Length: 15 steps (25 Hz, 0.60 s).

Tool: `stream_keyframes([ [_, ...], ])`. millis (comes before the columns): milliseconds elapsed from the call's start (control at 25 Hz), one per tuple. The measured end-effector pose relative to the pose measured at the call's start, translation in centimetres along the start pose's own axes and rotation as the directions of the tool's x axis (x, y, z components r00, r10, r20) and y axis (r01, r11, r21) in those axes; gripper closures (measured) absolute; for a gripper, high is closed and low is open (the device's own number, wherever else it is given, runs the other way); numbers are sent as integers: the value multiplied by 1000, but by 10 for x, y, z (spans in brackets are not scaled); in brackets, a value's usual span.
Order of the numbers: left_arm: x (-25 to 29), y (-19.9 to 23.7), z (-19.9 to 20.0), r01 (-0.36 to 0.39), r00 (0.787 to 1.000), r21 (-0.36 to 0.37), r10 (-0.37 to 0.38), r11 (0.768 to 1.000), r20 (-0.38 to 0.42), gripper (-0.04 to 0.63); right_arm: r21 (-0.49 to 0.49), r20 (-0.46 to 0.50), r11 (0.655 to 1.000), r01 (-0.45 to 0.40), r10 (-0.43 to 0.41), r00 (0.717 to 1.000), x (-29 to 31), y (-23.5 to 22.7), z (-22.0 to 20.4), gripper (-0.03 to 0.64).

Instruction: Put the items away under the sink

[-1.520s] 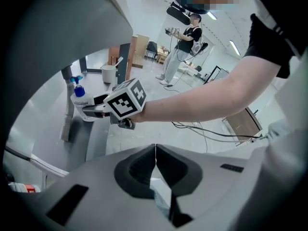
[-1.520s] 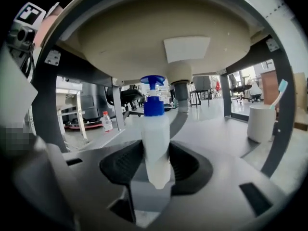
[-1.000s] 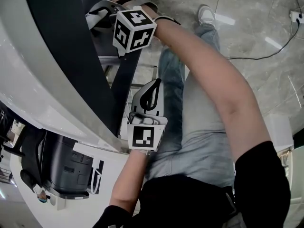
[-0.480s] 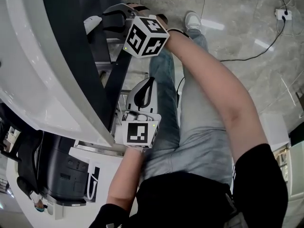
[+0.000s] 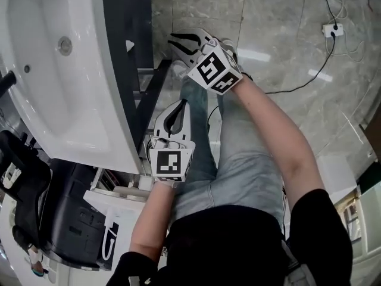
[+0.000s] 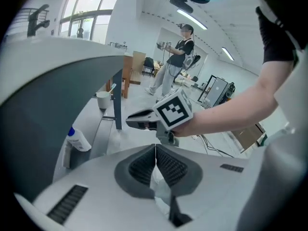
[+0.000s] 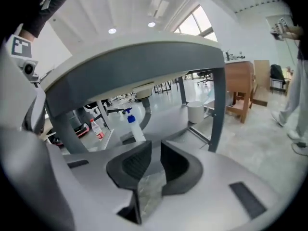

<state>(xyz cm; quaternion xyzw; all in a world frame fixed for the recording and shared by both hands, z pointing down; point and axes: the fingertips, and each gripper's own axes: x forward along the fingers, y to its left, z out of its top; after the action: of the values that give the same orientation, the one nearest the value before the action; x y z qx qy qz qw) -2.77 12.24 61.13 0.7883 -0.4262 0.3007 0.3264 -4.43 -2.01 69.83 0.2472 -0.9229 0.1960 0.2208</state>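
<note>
Under the white sink (image 5: 53, 82), a white spray bottle with a blue nozzle (image 7: 134, 126) and a red-labelled bottle (image 7: 97, 129) stand on the grey shelf (image 7: 166, 112). A white tub (image 7: 196, 111) sits at the shelf's far end. My right gripper (image 5: 181, 39) hangs outside the dark vanity frame (image 5: 128, 70). Its jaws have just been closing and now stand almost together, with nothing between them. My left gripper (image 5: 174, 113) hovers lower, beside the frame's edge, its jaws touching and empty. From the left gripper view I see a blue-capped bottle (image 6: 78, 139) on the shelf and the right gripper (image 6: 144, 121) ahead.
The person's legs and a shoe (image 5: 229, 49) stand on the marble floor beside the vanity. A power strip with a cable (image 5: 329, 28) lies at the far right. A wooden cabinet (image 7: 245, 83) and another person (image 6: 172, 61) are further off. A black office chair (image 5: 24, 177) is at the lower left.
My right gripper has pulled back out from the vanity frame, moving right and up, and its jaws have come together. My left gripper has risen a little. The sink basin has come into view.
</note>
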Motion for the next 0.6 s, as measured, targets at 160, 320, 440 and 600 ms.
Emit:
stream_keyframes([
  [160,-10,2,30,-21,998,9,20,1000,51,575,38,27,998,54,-55,998,-44,-15,34,551],
  [320,-30,1,56,-44,995,-10,44,999,87,575,49,53,995,88,-90,995,-90,-16,77,554],
  [440,-49,-3,86,-48,989,-24,51,999,139,575,42,64,993,109,-112,992,-123,-12,111,554],
  [600,-74,-2,123,-58,975,-29,63,998,214,575,18,99,993,121,-122,988,-157,0,163,554],
])
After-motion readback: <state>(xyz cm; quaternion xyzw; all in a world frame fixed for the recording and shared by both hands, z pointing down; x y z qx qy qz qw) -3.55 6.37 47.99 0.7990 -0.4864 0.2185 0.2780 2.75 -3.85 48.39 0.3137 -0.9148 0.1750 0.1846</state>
